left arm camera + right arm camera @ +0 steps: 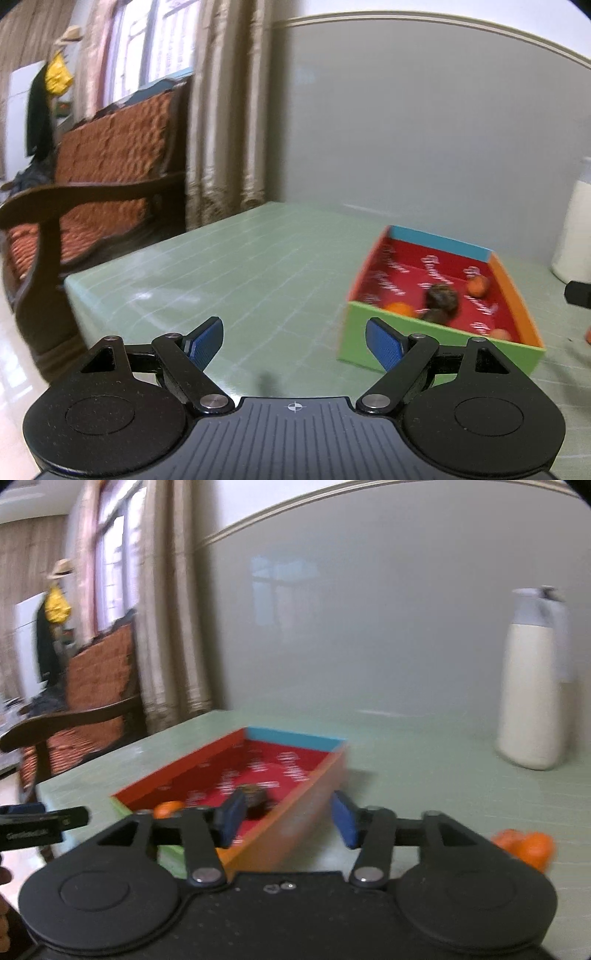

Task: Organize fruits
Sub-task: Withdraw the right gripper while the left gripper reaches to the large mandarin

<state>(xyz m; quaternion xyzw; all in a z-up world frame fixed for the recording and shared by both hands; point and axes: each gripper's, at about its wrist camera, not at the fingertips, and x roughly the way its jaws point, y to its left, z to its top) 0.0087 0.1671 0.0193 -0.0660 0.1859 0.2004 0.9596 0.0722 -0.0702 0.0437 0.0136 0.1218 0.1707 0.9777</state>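
1. Left gripper (294,343) and right gripper (286,818): both spread, empty.
2. Loose orange fruits (528,847) sit on the green table (229,273), right of the multicoloured cardboard box (439,334).
3. Risk: round fruit rolls off; right fingers straddle the box wall, could shove it.

White cursive words are printed all over the red inner floor of the shallow cardboard box with green, orange and blue walls (395,284), too blurred to read; pale lettering on the black gripper body at the left edge (29,835) is likewise illegible
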